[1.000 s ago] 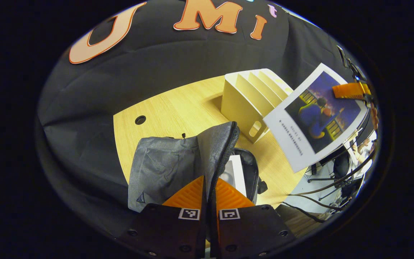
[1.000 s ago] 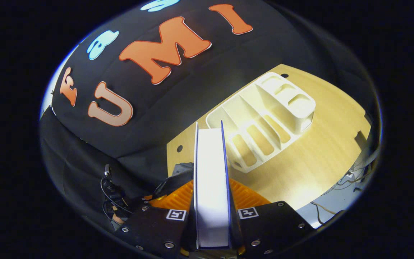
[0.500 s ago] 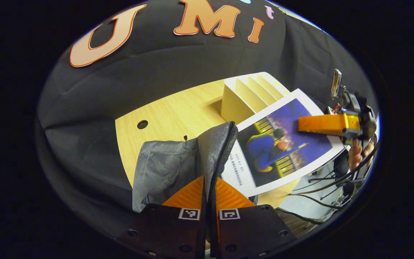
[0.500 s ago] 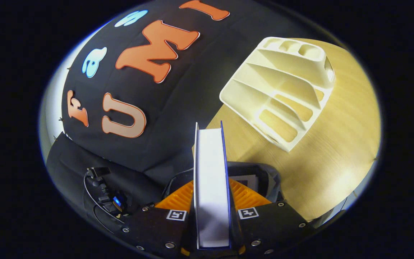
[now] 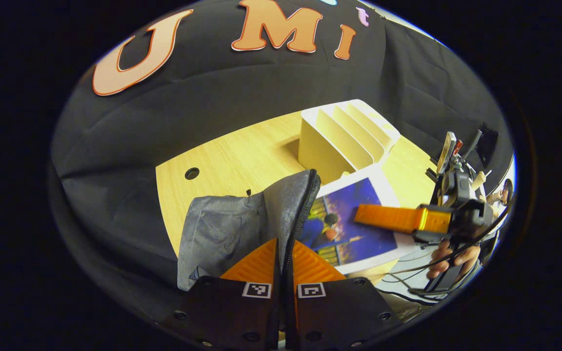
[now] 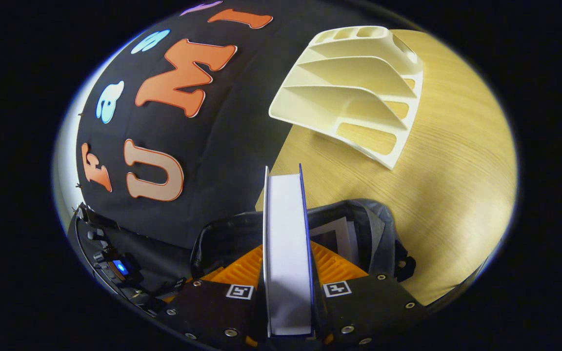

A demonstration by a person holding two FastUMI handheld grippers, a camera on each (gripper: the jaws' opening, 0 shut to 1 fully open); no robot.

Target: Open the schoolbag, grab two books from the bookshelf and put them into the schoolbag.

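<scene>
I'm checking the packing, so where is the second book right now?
In the left gripper view the book sits right of centre, clamped in the right gripper, sliding into the schoolbag mouth, just below the bookshelf.

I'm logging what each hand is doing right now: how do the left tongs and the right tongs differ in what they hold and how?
The left tongs pinch the grey schoolbag by its zipped edge, holding the flap up; the right tongs clamp a book, edge-on between the fingers. The left tongs stay at the schoolbag's side, while the right tongs bring the book over its opening. Both are shut on something.
</scene>
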